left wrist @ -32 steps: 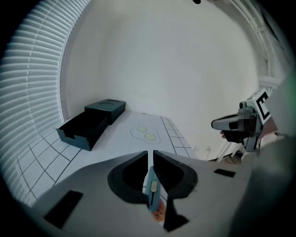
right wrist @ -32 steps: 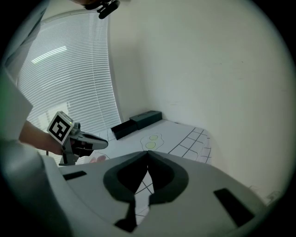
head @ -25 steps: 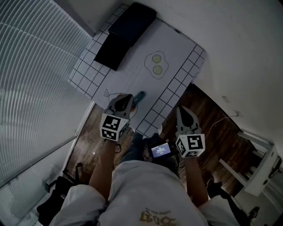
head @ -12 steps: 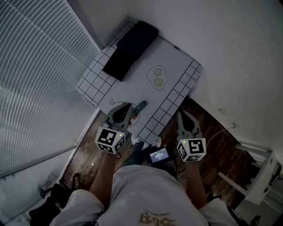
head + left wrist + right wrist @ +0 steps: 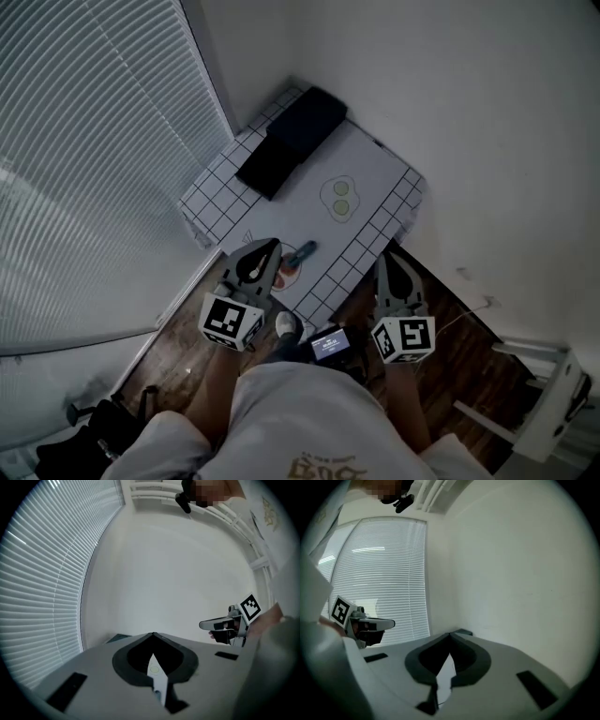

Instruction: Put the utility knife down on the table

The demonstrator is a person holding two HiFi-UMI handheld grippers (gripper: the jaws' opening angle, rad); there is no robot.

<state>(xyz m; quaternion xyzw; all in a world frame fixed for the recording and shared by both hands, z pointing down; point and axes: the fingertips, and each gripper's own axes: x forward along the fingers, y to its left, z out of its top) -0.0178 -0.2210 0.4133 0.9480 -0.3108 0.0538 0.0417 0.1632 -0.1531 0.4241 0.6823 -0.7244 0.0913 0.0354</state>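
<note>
Below, a slim teal utility knife point(image 5: 301, 252) lies flat on the grid-edged table point(image 5: 373, 174), clear of the left gripper point(image 5: 267, 249), jaws pressed together, empty; the right gripper point(image 5: 387, 262), likewise closed, hangs farther off.

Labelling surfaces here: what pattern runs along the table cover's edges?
The table cover has black grid lines on white; head view shows it best.

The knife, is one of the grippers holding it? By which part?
Nothing is held. The knife lies on the table. The left gripper and the right gripper are both shut, with nothing in them.
</note>
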